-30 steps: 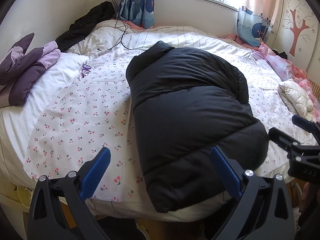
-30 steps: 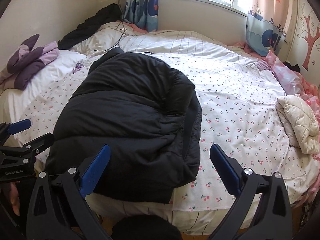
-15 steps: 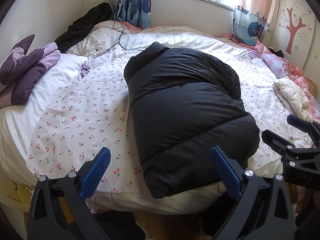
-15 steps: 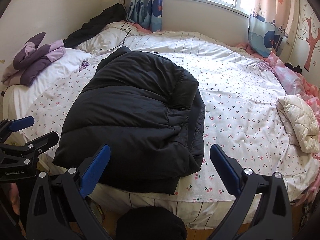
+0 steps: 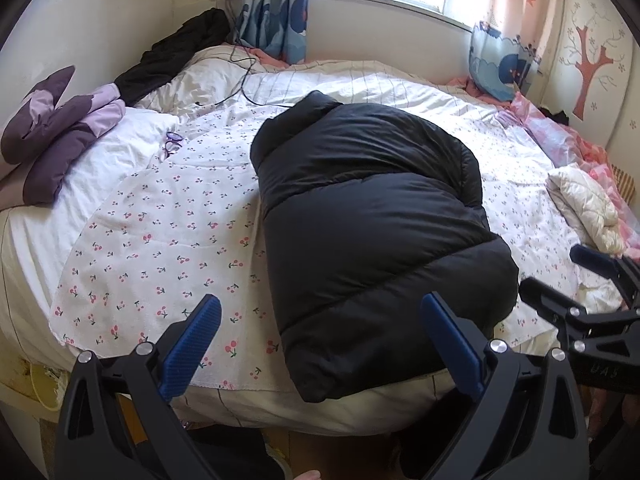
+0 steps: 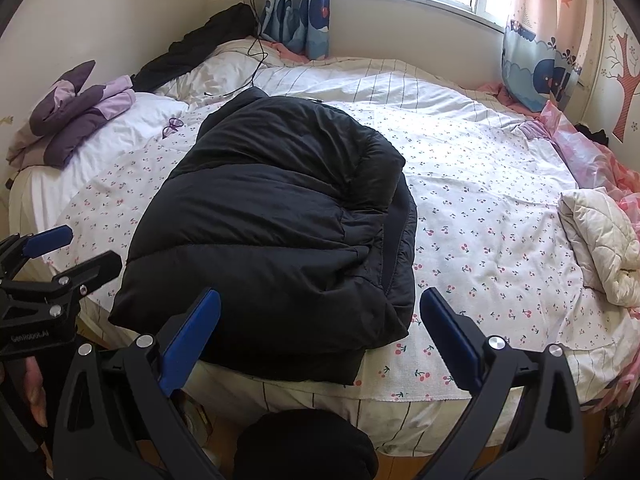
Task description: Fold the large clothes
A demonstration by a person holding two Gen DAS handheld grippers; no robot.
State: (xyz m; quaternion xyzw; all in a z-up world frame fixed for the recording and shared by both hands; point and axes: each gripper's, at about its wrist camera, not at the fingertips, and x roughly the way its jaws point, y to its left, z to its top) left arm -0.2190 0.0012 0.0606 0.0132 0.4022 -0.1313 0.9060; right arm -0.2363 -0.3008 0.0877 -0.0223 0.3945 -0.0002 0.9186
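Note:
A black puffer jacket (image 5: 368,216) (image 6: 280,216) lies folded lengthwise on the cherry-print sheet (image 5: 160,240) (image 6: 480,220), its hem at the bed's near edge and its collar pointing toward the window. My left gripper (image 5: 320,340) hangs open in front of the bed edge, off the jacket's near left corner, holding nothing. My right gripper (image 6: 320,336) is open too, over the jacket's near right corner and apart from it. Each gripper shows in the other's view: the right gripper (image 5: 560,280) at the right edge, the left gripper (image 6: 68,252) at the left edge.
A purple folded garment (image 5: 60,132) lies at the bed's left. A cream quilted garment (image 6: 600,240) sits at the right with pink bedding behind it. Another black garment (image 5: 172,56), a cable (image 5: 240,80) and purple glasses (image 5: 172,146) lie at the back left. A dark shoe (image 6: 304,444) is below.
Both grippers have drawn back from the bed and risen a little, so more of the bed edge and floor shows. The jacket has not moved.

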